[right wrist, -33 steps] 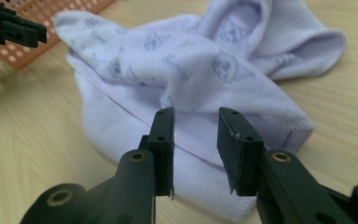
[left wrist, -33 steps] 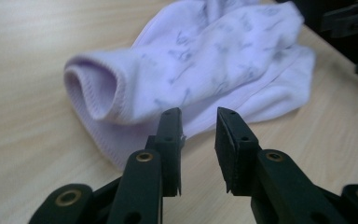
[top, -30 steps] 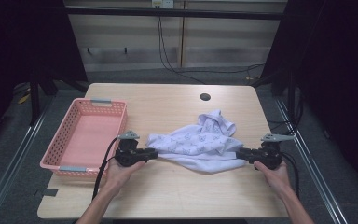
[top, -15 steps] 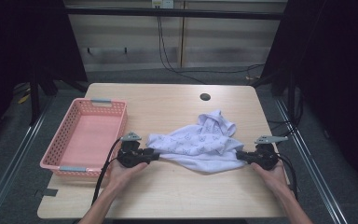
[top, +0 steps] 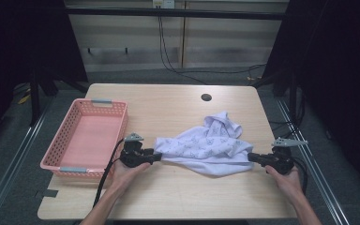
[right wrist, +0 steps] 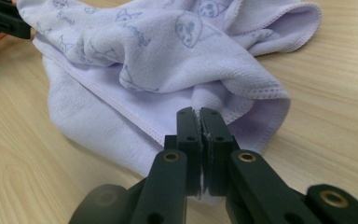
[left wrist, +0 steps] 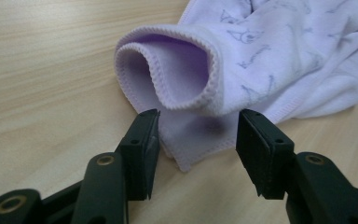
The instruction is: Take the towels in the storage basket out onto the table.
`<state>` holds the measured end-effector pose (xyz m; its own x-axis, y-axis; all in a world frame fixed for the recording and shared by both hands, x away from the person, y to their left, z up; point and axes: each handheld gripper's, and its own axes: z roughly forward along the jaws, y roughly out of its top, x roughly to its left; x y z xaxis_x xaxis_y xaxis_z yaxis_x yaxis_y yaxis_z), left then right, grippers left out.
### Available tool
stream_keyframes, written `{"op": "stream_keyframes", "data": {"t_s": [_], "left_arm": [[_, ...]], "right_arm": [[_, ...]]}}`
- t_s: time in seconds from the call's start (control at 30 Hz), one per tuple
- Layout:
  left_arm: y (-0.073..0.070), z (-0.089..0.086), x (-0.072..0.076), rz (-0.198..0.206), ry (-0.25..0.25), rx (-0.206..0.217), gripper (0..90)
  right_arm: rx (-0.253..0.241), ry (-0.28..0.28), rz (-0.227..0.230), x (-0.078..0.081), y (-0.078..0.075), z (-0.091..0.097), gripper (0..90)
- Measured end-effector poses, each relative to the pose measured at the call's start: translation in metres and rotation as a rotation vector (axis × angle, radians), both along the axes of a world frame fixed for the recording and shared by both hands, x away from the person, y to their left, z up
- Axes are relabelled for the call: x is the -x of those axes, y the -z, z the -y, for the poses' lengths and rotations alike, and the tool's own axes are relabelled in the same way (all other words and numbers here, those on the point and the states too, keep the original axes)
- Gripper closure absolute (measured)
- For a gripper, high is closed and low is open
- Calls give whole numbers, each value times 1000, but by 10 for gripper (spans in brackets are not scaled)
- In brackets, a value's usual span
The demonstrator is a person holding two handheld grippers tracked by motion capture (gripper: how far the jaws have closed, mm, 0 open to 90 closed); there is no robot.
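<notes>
A lilac printed towel (top: 206,147) lies crumpled on the wooden table (top: 168,108). My left gripper (top: 158,157) lies at its left corner. In the left gripper view the jaws (left wrist: 196,126) stand open and have just been opening. The towel's (left wrist: 261,51) curled hem lies between them, and neither pad presses on it. My right gripper (top: 251,157) is at the towel's right end. In the right gripper view its jaws (right wrist: 197,114) are shut on the hemmed edge of the towel (right wrist: 158,56).
A pink plastic basket (top: 123,123) with nothing in it stands at the table's left, close to my left hand. A round cable hole (top: 206,97) sits near the far edge. Dark frame posts and floor surround the table. The left gripper (right wrist: 0,18) shows far off in the right gripper view.
My right gripper has edged left onto the towel's right end. The left hand has kept its place at the left corner.
</notes>
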<state>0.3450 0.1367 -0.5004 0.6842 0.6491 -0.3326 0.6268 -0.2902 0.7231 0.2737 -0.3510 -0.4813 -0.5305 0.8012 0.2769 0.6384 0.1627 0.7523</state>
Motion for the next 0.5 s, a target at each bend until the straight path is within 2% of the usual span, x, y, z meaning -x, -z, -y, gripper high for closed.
{"op": "stream_keyframes", "data": {"t_s": [0.07, 0.1, 0.2, 0.27, 0.3, 0.33, 0.4, 0.47, 0.5], "left_arm": [[2, -1, -4, -15, -8, 12, 477], [3, 0, -4, -16, -8, 15, 503], [5, 2, -4, -16, 25, -22, 701], [2, 4, -1, 7, 47, -11, 825], [-2, 3, 1, 12, 34, 5, 852], [-5, 2, 2, 17, 46, 24, 857], [-11, -1, 5, 42, 43, 26, 858], [-19, -4, 8, 53, 43, 59, 858], [-21, -5, 8, 59, 43, 57, 859]], "right_arm": [[2, -9, 0, -1, 1, -2, 875], [4, -8, -5, -2, 2, -3, 875], [1, -12, -3, -4, 1, -4, 876], [-7, -18, -4, -4, 0, -6, 875], [-4, -20, 0, -4, 0, -7, 875], [-6, -20, 2, -4, -1, -7, 876], [-14, -21, 10, -3, -3, -7, 875], [-22, -13, 22, -2, -6, -4, 875], [-32, -7, 29, -2, -9, -3, 876]]}}
